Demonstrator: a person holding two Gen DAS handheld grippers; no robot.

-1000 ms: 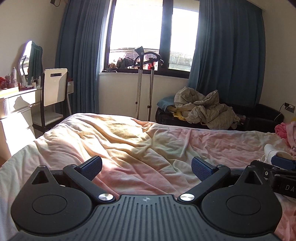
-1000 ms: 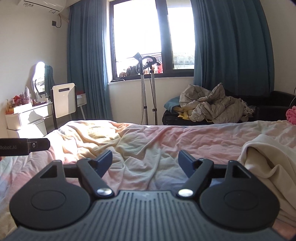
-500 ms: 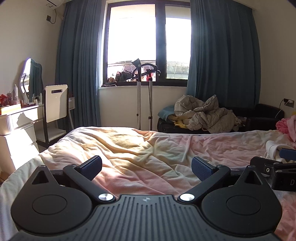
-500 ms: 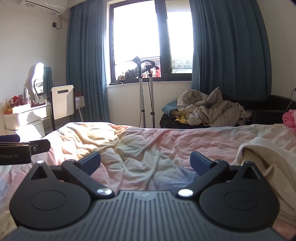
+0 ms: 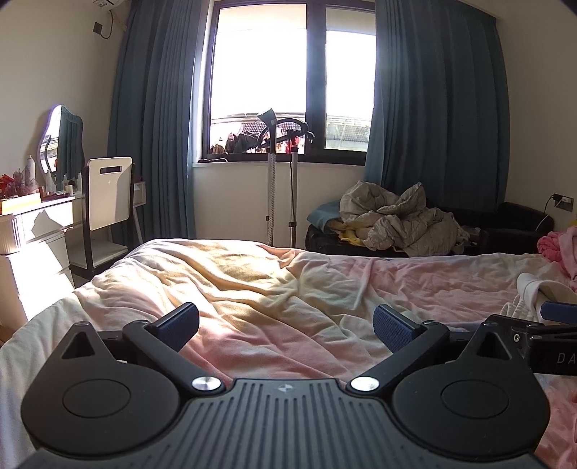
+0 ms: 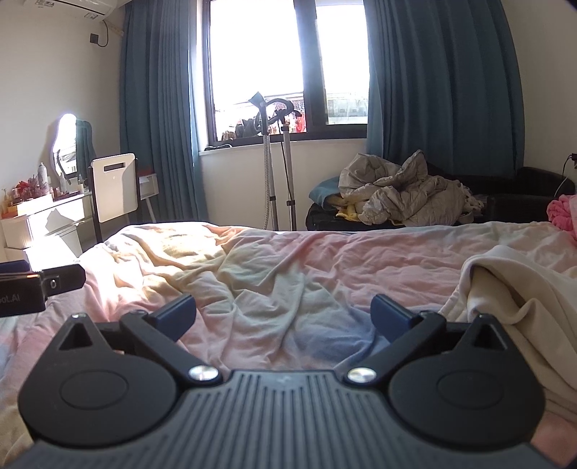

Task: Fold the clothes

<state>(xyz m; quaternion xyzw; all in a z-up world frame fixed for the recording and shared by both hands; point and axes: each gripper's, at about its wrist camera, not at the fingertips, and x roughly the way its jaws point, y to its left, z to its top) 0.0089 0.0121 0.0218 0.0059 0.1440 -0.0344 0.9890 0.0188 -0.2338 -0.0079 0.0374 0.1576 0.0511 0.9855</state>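
Cream garment (image 6: 519, 288) rumpled, long axis unclear, right of bed (image 6: 274, 259)

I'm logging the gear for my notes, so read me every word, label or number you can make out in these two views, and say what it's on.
"DA", cut off by the frame edge: on the right gripper body, seen from the left wrist view.
"ooLAI", start cut off: on the left gripper body, seen from the right wrist view.
Label on the air conditioner: too small to read.
Bottles on the dresser: unreadable.
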